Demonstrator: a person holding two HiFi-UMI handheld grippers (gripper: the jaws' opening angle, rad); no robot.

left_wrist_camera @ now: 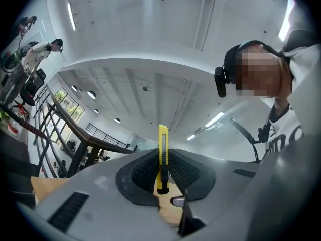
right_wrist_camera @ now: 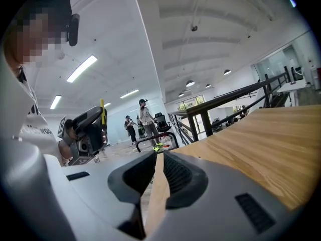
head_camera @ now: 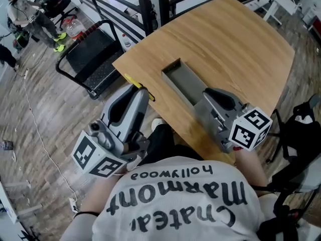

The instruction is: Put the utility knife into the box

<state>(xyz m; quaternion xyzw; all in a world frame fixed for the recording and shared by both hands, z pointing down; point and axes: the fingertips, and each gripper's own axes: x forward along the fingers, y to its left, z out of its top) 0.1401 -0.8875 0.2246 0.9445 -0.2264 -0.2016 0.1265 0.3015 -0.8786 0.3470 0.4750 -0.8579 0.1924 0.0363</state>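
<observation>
A grey open-topped box (head_camera: 182,81) lies on the wooden table (head_camera: 235,49), with nothing visible inside it. The yellow utility knife (head_camera: 139,86) is clamped upright in my left gripper (head_camera: 136,91), off the table's left edge and left of the box. In the left gripper view the knife (left_wrist_camera: 162,154) stands between the pads of that gripper (left_wrist_camera: 162,169). My right gripper (head_camera: 212,95) hovers at the box's near end, shut with nothing in it. In the right gripper view its jaws (right_wrist_camera: 157,160) nearly touch, and the left gripper (right_wrist_camera: 86,130) shows with the knife (right_wrist_camera: 102,111).
A black chair (head_camera: 93,59) stands left of the table, past the left gripper. A dark backpack (head_camera: 301,129) sits on the floor at the right. People (head_camera: 22,14) stand at the far left, and a cable (head_camera: 40,134) runs over the floor.
</observation>
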